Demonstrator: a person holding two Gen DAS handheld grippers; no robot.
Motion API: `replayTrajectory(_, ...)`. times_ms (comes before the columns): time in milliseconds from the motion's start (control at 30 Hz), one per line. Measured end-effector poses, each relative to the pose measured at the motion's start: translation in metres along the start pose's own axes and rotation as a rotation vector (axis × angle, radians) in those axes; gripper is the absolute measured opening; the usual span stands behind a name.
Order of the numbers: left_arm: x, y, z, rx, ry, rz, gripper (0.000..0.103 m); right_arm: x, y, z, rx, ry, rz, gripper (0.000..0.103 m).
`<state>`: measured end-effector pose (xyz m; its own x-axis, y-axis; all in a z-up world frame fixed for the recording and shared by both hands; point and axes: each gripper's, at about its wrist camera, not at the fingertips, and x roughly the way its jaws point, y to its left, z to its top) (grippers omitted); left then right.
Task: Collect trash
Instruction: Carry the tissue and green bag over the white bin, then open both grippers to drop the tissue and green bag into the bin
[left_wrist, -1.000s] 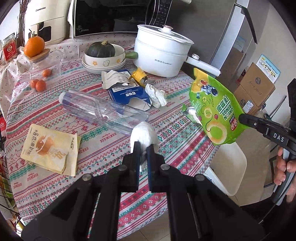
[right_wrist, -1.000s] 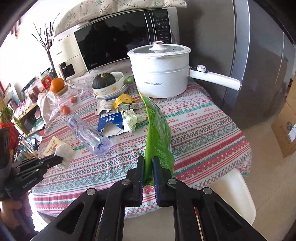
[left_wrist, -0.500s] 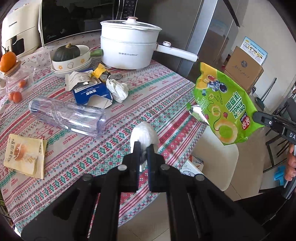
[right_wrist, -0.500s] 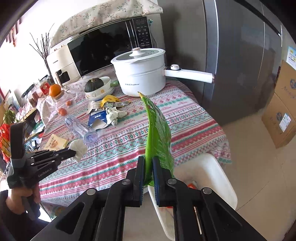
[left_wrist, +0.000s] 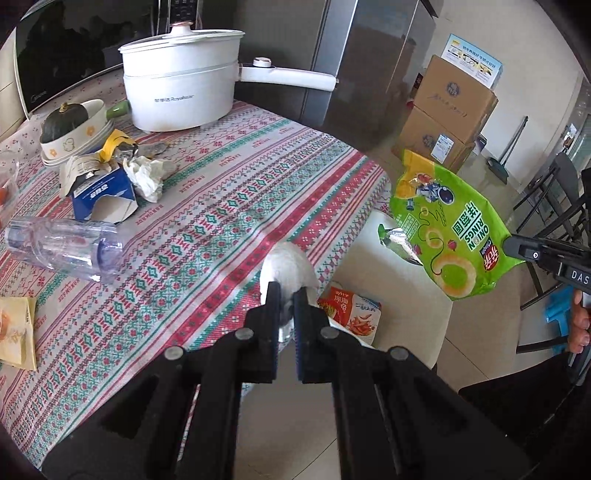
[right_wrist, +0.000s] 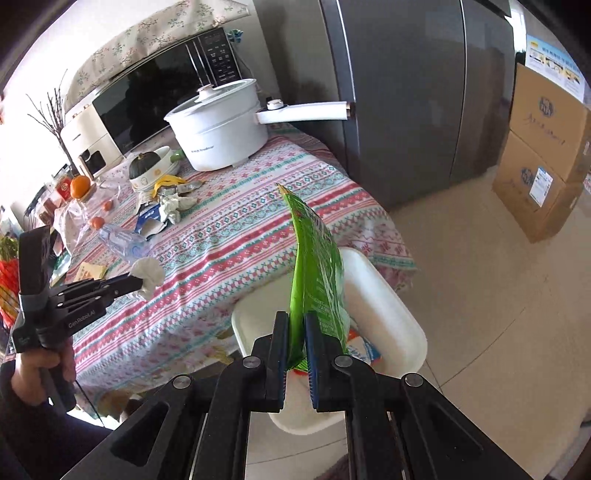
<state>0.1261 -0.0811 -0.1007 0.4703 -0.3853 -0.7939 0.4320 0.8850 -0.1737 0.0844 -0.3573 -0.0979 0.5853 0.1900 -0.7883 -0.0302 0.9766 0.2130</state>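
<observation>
My left gripper (left_wrist: 286, 295) is shut on a crumpled white tissue (left_wrist: 287, 264), held over the table's right edge; the right wrist view shows the same tissue (right_wrist: 149, 275) in that gripper (right_wrist: 138, 284). The right gripper (right_wrist: 295, 325) is shut on a green onion-ring snack bag (right_wrist: 314, 273), which hangs above a white bin (right_wrist: 388, 306) on the floor beside the table. From the left wrist view the bag (left_wrist: 447, 236) faces me, with the right gripper (left_wrist: 508, 245) pinching its lower corner. A snack wrapper (left_wrist: 351, 310) lies inside the bin (left_wrist: 402, 306).
On the patterned tablecloth (left_wrist: 221, 206) lie a clear plastic bottle (left_wrist: 62, 247), a torn blue box (left_wrist: 103, 192), crumpled paper (left_wrist: 146, 177), a yellow packet (left_wrist: 16, 332), a white pot (left_wrist: 181, 92) and a squash in a bowl (left_wrist: 66, 118). Cardboard boxes (right_wrist: 543, 155) stand by the fridge (right_wrist: 406, 85).
Both grippers have swung to the right, off the table's middle toward its edge, carrying the tissue and the green bag. The white bin has come into view below them.
</observation>
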Motion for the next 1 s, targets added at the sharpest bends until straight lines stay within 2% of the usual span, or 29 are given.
replayTrajectory(267, 0.023, -0.036, 0.002, 0.063, 0.035, -0.035, 0.008, 0.015, -0.022, -0.006, 0.035, 0.045, 0.006, 0.010)
replayTrajectory(400, 0.033, -0.050, 0.003, 0.080, 0.048, -0.050, 0.008, 0.025, -0.028, -0.003, 0.070, 0.078, 0.018, 0.018)
replayTrajectory(467, 0.038, -0.055, 0.004, 0.089, 0.054, -0.056, 0.008, 0.026, -0.030, -0.003, 0.072, 0.085, 0.009, 0.025)
replayTrajectory(533, 0.041, -0.059, 0.004, 0.096, 0.059, -0.062, 0.008, 0.026, -0.032, -0.005, 0.069, 0.085, -0.009, 0.038)
replayTrajectory(600, 0.046, -0.064, 0.005, 0.104, 0.065, -0.068, 0.008, 0.025, -0.034, -0.006, 0.069, 0.083, -0.015, 0.044)
replayTrajectory(900, 0.065, -0.086, 0.007, 0.143, 0.074, -0.109, 0.008, 0.026, -0.046, -0.007, 0.075, 0.085, -0.061, 0.049)
replayTrajectory(967, 0.064, -0.092, 0.008, 0.184, 0.039, -0.079, 0.015, 0.025, -0.046, -0.007, 0.069, 0.083, -0.078, 0.050)
replayTrajectory(1000, 0.064, -0.095, 0.009, 0.209, 0.033, -0.043, 0.034, 0.025, -0.046, -0.006, 0.063, 0.079, -0.091, 0.051)
